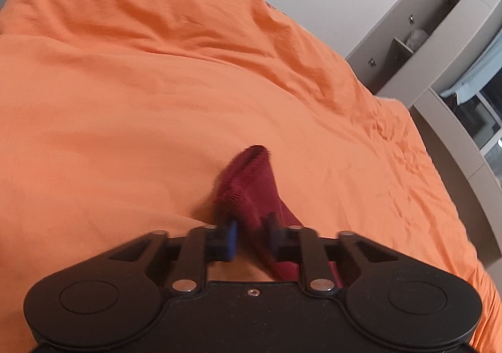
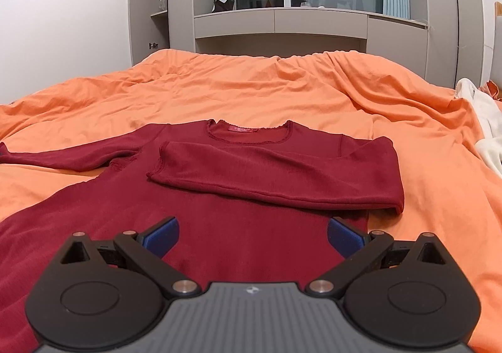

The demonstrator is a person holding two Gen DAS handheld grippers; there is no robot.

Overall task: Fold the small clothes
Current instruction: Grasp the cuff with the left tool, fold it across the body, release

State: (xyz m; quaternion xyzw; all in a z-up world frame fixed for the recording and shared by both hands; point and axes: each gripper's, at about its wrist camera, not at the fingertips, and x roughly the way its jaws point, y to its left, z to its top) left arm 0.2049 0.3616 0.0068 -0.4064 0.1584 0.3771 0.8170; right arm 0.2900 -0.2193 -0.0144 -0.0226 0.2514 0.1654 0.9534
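A dark red top (image 2: 238, 196) is laid flat, front up, on an orange bed cover (image 2: 282, 92). In the right wrist view, one sleeve (image 2: 282, 171) is seen folded across the chest, its cuff ending just below the neckline (image 2: 248, 133). The other sleeve (image 1: 251, 183) is stretched out sideways over the cover.

Left gripper (image 1: 254, 243): jaws are drawn close together, pinching that outstretched sleeve; a bunch of fabric is raised ahead of the blue pads (image 1: 231, 240). The view is blurred.

Right gripper (image 2: 252, 235): jaws are spread wide above the lower body of the top; nothing is gripped.

A pale cloth (image 2: 483, 127) is seen at the cover's right edge. Grey cabinets (image 2: 313, 23) are seen behind the bed.
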